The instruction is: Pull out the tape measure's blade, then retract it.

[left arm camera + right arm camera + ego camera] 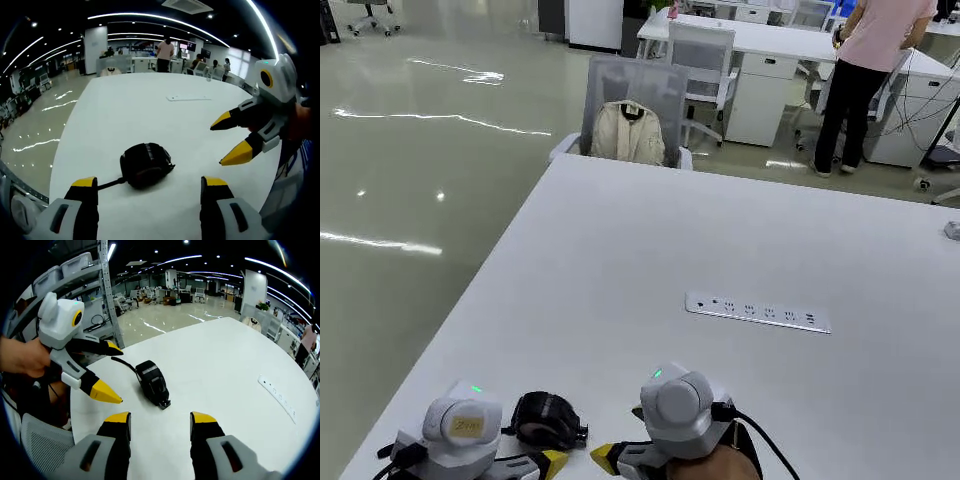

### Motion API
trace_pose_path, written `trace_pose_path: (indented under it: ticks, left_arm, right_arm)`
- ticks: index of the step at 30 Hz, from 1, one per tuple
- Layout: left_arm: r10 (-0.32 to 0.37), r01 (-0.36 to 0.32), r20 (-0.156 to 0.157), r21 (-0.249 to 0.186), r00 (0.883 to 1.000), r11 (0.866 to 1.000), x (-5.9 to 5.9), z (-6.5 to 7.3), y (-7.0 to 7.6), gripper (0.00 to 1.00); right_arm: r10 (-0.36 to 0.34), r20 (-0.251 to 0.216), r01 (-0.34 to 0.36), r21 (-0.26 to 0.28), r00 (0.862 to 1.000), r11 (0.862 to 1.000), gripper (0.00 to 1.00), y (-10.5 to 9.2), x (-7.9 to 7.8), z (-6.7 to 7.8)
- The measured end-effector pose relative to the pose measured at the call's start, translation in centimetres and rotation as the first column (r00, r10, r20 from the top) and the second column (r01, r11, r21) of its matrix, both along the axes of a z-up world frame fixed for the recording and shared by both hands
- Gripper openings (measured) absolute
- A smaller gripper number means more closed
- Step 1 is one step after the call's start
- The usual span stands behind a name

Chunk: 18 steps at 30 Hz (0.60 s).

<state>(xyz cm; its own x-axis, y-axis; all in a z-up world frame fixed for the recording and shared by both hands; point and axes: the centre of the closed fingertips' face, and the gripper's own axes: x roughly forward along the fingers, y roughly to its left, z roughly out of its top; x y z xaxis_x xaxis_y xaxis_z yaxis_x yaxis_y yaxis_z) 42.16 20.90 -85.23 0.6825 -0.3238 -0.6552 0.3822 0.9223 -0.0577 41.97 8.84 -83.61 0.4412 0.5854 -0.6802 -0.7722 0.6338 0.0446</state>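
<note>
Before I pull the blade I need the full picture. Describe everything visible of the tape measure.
The tape measure is a compact black case, rubbery-looking, with the blade apparently retracted and just the end hook showing. A thin black cord trails from it. It lies on the white table near the edge, just ahead of the open left gripper and right gripper, neither touching it.

Left tongs [552, 463], right tongs [606, 458] cut off at head view's bottom edge; person [865, 70] cut off at top
</note>
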Motion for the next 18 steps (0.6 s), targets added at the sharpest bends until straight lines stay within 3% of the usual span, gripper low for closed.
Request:
trace_pose_path:
  ticks: [12, 18]
  left_arm:
    - [-0.016, 0.016, -0.008, -0.022, 1.0, 1.0, -2.0, 0.4, 0.4, 0.9]
    - [-0.017, 0.017, 0.008, -0.024, 1.0, 1.0, -2.9, 1.7, 0.5, 0.92]
  right_arm:
    - [-0.05, 0.02, 0.049, 0.022, 0.999, 0.999, 0.54, -1.0, -2.0, 1.9]
    - [-0.07, 0.016, 0.069, 0.032, 0.997, 0.997, 0.57, -1.7, -3.4, 2.3]
